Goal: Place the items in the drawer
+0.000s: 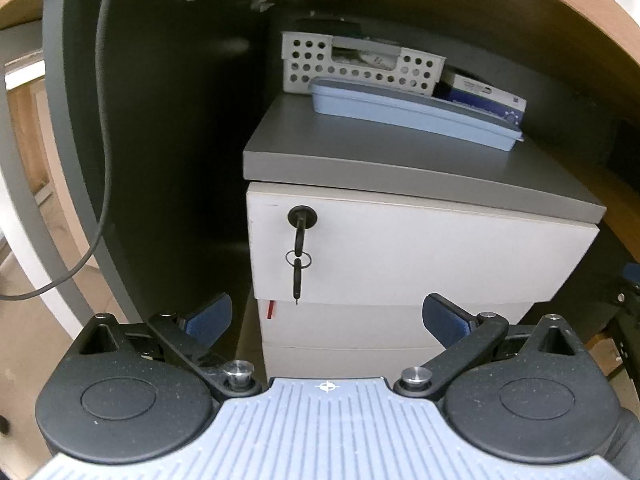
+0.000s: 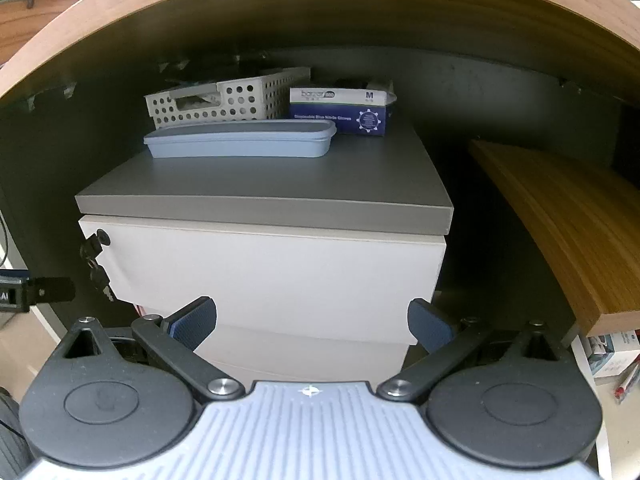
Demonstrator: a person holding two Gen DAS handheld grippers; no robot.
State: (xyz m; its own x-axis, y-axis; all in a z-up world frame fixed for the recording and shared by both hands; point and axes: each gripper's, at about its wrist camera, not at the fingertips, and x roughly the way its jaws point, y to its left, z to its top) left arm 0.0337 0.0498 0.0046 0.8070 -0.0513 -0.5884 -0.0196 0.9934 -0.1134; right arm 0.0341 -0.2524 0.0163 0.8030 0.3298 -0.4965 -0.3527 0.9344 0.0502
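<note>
a low drawer cabinet (image 1: 400,248) stands tucked under a wood-grain table (image 2: 280,12), in a dim recess with dark panels behind and at the left. the cabinet has a flat matte grey top (image 2: 260,184) with a square overhanging edge, and smooth off-white drawer fronts stacked below it; the top drawer (image 2: 272,272) is shut, its face plain and handleless. a black lock (image 1: 303,215) sits in the upper left corner of that front, with a key in it and a second black key (image 1: 298,278) hanging from a thin metal ring.

on the grey top, towards the back, lies a long, shallow, blue-grey plastic case (image 2: 240,142) with rounded corners and a lipped lid. just behind it stands a white plastic basket (image 2: 228,100) with round perforations and a cut-out handle, something pale inside. beside the basket, at the right, rests a cardboard glove box (image 2: 340,112), white above and dark blue below, marked "m".

a grey cable (image 1: 105,120) hangs down at the left in the left wrist view. a slanted wood-grain board (image 2: 560,224) lies to the right of the cabinet.

the left hand-held gripper (image 1: 327,322) is spread wide, its ribbed blue pads empty, in front of the drawer fronts. the right hand-held gripper (image 2: 312,324) is likewise spread and empty, facing the same fronts.
</note>
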